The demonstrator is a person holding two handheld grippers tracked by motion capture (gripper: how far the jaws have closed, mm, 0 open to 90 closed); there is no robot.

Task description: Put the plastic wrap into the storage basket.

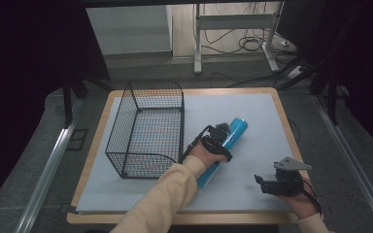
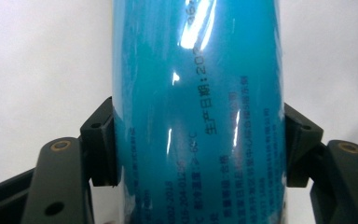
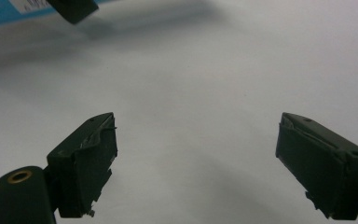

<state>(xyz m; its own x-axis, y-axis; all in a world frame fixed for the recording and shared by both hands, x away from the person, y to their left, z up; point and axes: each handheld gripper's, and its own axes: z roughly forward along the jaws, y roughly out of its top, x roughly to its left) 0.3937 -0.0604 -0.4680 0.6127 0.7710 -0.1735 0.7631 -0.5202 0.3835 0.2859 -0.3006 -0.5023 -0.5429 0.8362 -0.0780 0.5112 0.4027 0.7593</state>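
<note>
At table centre we find the blue tube [image 1: 226, 144], a long glossy cylinder lying aslant on the pale grey mat [image 1: 252, 121], its far end pointing toward 1 o'clock and its near end toward 7 o'clock, where the forearm in the cream sleeve [image 1: 167, 191] crosses over it

We note the left gripper [image 1: 217, 141] set across the tube about midway along it. From the left gripper view we see both black jaws pressed flat against the tube's [image 2: 198, 116] sides, one at 9 o'clock and one at 3 o'clock, so the left gripper [image 2: 198, 144] is clamped on the tube. Dark printed characters run along the wrapper and a bright glare streaks the upper part; we cannot read the print in full

Just off the tube at 9 o'clock stands the black wire basket [image 1: 148, 128], open at the top, its right wall close to the left hand but apart from the tube

At 4 o'clock from the tube, well apart from it, we log the right gripper [image 1: 264, 183] held low over the mat near the table's [image 1: 94, 145] front edge, with the grey three-cornered plate on top. In the right gripper view its jaws stand wide apart with bare mat [image 3: 200, 93] between them, so the right gripper [image 3: 196, 149] holds nothing; a strip of the blue tube [image 3: 9, 14] shows at 11 o'clock in that view
</note>
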